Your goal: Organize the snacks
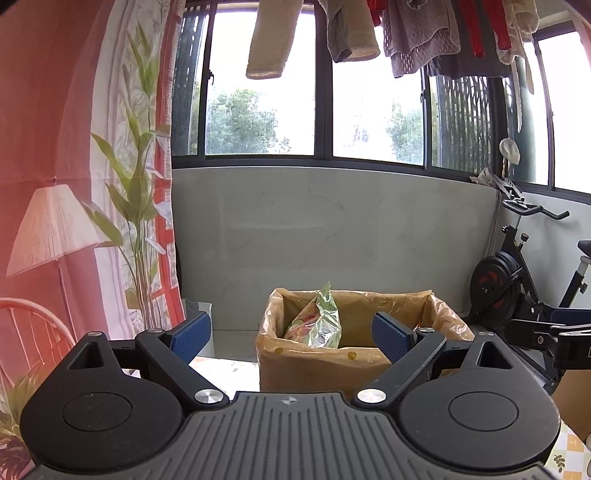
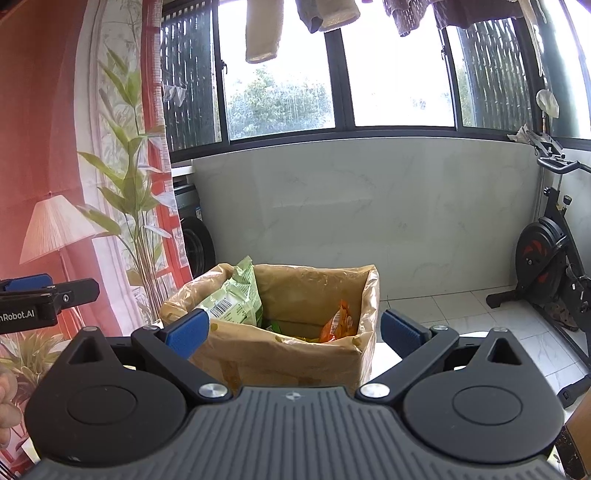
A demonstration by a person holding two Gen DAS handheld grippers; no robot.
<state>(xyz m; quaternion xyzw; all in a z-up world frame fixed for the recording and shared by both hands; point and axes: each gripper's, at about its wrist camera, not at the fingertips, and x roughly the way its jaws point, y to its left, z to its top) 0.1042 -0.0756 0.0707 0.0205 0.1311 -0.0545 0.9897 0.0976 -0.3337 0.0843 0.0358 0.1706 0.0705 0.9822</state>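
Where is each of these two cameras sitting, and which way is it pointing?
Left wrist view: sits on the left claw, looking forward between its open blue pads at the lined cardboard box; the right claw pokes in at the right edge.
Right wrist view: sits on the right claw, open, facing the same box from further right; the left claw and a bit of a hand show at left.
Shared: the box, the green snack bag, the window, the exercise bike.

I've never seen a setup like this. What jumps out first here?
Dead centre stands a cardboard box lined with plastic, a green snack bag poking up at its left side and an orange packet lower on the right. Both the right claw and the left claw gape open, empty. Laundry dangles above the window.
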